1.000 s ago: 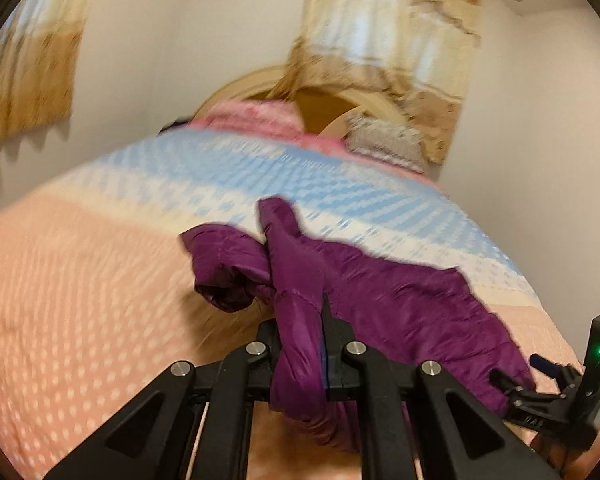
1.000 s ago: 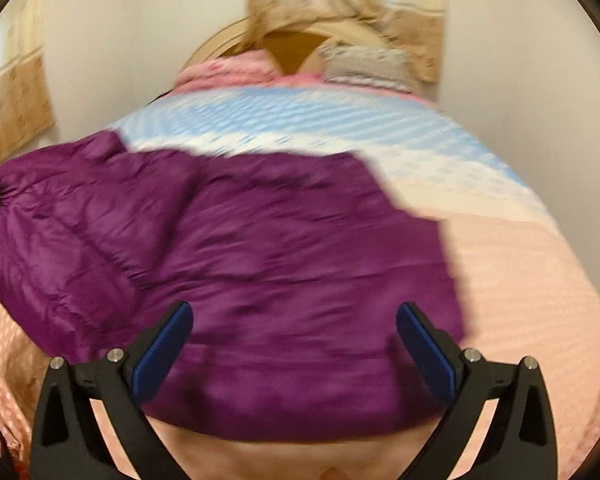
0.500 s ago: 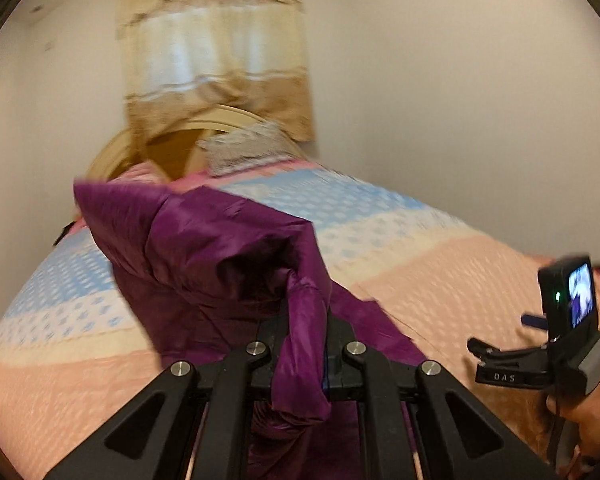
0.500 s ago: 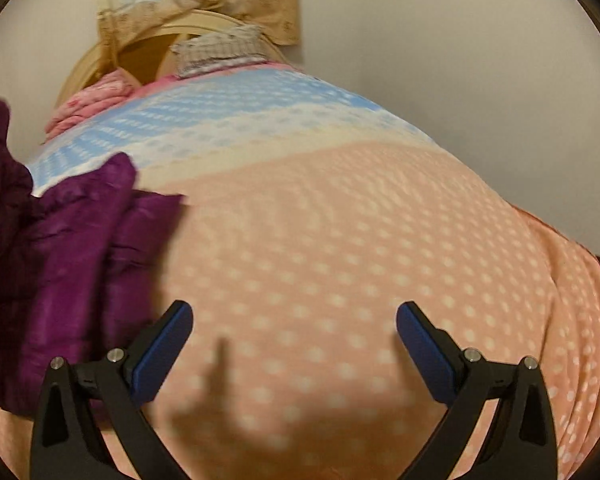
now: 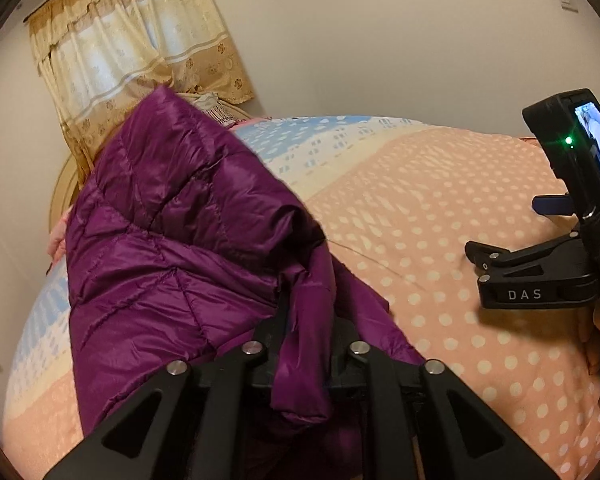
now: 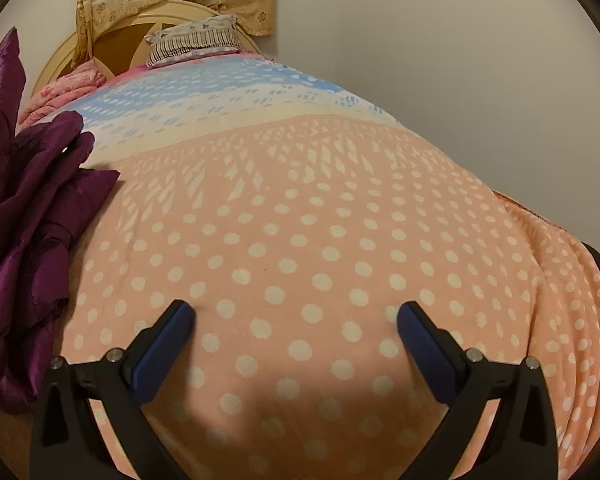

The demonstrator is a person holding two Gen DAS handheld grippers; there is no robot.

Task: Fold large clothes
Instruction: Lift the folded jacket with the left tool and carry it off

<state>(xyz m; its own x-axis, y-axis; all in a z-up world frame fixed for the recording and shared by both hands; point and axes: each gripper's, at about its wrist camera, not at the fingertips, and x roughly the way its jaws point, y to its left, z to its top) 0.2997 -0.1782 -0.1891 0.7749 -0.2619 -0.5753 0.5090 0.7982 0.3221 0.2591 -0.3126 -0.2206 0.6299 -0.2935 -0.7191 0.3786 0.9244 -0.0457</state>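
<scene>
A purple quilted puffer jacket (image 5: 172,248) hangs lifted over the bed. My left gripper (image 5: 306,320) is shut on a fold of it, and the cloth drapes over the jaws. The jacket also shows bunched at the left edge of the right wrist view (image 6: 32,216). My right gripper (image 6: 296,316) is open and empty, low over the bare dotted bedspread, to the right of the jacket. It also shows at the right edge of the left wrist view (image 5: 512,240).
The bed (image 6: 320,220) has a peach, cream and blue dotted cover. A pillow (image 6: 196,40) and a pink quilt (image 6: 64,92) lie by the round headboard. A curtain (image 5: 132,56) hangs behind it. A plain wall runs along the bed's right side.
My left gripper lifted the jacket off the bed and swung it up and left. My right gripper moved right, off the jacket and over the bare bedspread, staying open.
</scene>
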